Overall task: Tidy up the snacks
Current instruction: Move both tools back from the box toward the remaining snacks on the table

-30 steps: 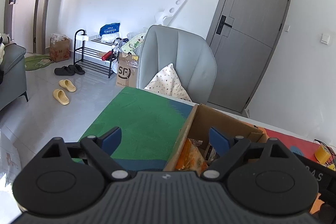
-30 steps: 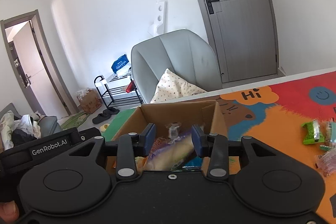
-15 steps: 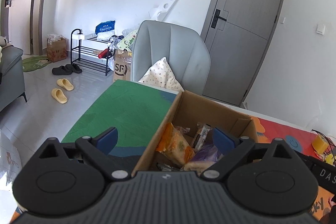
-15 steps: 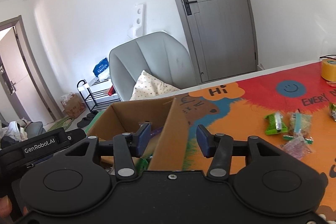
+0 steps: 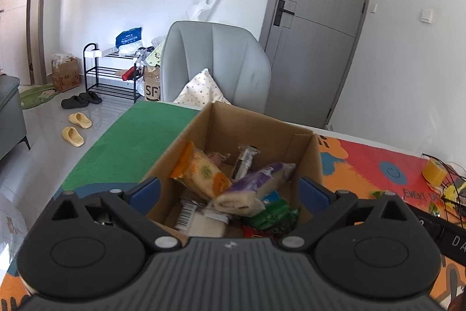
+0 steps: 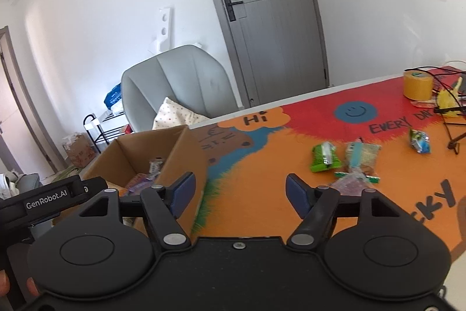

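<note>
Snacks split in two groups. Cardboard box point(image 5: 250, 130) sat centre of the left wrist frame, on the printed mat point(image 6: 262, 162), packed: orange packet point(image 5: 201, 171) at left, purple-wrapped roll point(image 5: 250, 191) across the middle, green pack point(image 5: 273, 213) lower right. Left gripper point(image 5: 230, 191) hung over the box, jaws wide apart and just been opening further, pads touching nothing. In the right wrist frame the box was lower left; right gripper point(image 6: 238, 194) at centre, jaws just been opening, nothing between them. Loose snacks right of centre on the mat: green packet point(image 6: 324, 156), clear packets point(image 6: 359, 158). Tape roll point(image 6: 417, 85) upper right.
</note>
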`<state>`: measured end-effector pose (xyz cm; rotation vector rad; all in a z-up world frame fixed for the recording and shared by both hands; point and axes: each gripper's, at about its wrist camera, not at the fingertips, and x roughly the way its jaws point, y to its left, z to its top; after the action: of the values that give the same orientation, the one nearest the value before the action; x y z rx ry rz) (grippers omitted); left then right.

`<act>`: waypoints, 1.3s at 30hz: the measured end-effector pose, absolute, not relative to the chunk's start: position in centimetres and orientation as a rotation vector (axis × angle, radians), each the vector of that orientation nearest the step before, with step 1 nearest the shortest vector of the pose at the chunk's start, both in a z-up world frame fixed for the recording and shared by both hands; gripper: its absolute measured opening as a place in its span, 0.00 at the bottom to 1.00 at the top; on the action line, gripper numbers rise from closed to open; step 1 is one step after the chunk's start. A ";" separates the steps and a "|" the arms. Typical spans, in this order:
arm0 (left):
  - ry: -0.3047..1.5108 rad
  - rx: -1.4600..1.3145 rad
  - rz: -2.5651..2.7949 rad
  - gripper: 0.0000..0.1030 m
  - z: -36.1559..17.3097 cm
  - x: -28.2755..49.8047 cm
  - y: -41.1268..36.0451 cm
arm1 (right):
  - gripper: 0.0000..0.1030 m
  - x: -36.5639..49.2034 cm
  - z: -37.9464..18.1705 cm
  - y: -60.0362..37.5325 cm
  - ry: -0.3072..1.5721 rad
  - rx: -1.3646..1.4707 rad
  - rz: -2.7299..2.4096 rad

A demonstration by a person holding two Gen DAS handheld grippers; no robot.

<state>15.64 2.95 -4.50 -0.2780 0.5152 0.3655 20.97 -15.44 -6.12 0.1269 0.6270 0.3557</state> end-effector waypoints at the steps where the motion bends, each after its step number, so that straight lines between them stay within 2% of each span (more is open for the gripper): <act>1: 0.516 -0.274 0.361 0.97 -4.5 15.7 2.5 | 0.74 20.9 -6.1 -15.9 0.628 0.126 0.349; 8: 0.527 -0.228 0.302 0.97 -4.6 15.8 -0.9 | 0.89 20.2 -6.1 -19.2 0.614 0.113 0.281; 22: 0.549 -0.147 0.200 0.97 -4.3 16.5 -7.0 | 0.99 19.1 -6.1 -25.8 0.601 0.151 0.172; 39: 0.600 -0.124 0.102 0.97 -6.0 20.2 -12.8 | 1.00 20.2 -7.0 -31.7 0.600 0.206 0.095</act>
<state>20.20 -12.80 -5.99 -0.1241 0.5996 0.1025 20.16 -31.71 -7.00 0.2058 0.6005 0.0946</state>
